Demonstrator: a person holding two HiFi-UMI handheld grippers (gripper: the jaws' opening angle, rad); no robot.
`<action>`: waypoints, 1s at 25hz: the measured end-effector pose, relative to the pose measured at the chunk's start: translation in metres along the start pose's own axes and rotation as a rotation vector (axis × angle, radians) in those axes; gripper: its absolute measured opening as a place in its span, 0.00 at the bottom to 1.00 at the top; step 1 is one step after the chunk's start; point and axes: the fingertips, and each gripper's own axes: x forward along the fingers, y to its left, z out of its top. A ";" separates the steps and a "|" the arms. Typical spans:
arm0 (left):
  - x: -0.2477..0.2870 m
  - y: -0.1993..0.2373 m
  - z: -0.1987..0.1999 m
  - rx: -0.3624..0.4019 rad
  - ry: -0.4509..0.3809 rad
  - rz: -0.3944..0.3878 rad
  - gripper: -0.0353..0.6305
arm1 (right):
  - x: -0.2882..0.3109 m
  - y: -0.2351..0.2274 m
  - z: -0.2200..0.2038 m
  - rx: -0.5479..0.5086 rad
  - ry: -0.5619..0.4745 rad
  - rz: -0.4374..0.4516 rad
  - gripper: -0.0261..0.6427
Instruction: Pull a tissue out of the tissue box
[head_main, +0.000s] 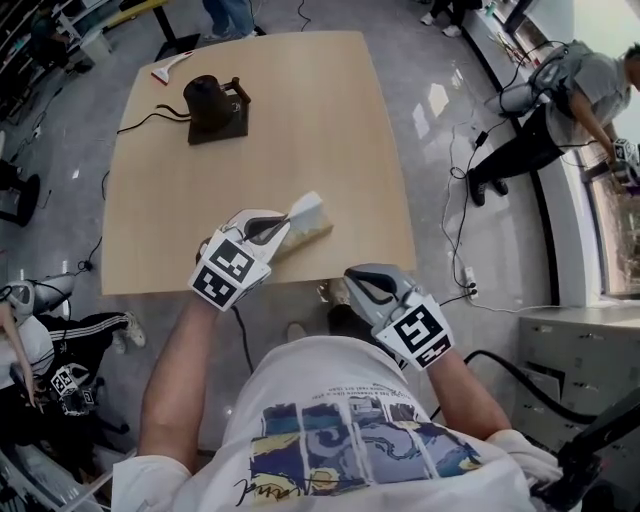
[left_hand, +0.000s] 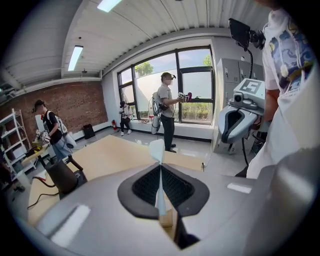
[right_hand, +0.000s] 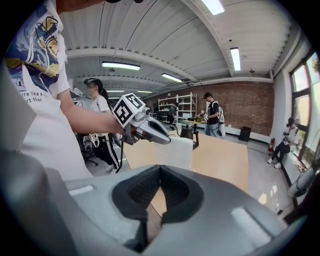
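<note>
The left gripper (head_main: 278, 228) is clamped on the tissue (head_main: 308, 207). In the left gripper view its jaws meet on the thin white sheet (left_hand: 157, 149), seen edge-on and sticking out past the tips. In the head view the box (head_main: 312, 236) sits at lower centre, near the table's (head_main: 300, 120) near edge, touching or just beside the jaw tips on their right. The tissue stands up from the box top, its long axis roughly upright, so the pull should run up and away from the box.

In the right gripper view the sheet (right_hand: 175, 152) hangs flat below the left gripper (right_hand: 162, 137). Its lower edge is hidden, so I cannot tell whether it has cleared the box.

The right gripper (head_main: 358, 280), jaws together on nothing, hangs off the table's near edge at lower right, apart from the box. The left is plainly nearer.
</note>
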 end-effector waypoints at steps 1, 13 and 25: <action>-0.004 0.001 0.004 0.000 -0.012 0.004 0.06 | 0.001 0.001 0.001 -0.001 0.001 -0.003 0.04; -0.083 -0.023 0.061 0.014 -0.172 0.036 0.06 | 0.001 0.028 0.008 -0.022 0.002 -0.028 0.04; -0.163 -0.051 0.081 0.063 -0.219 0.072 0.06 | 0.007 0.055 0.007 -0.040 0.015 -0.039 0.04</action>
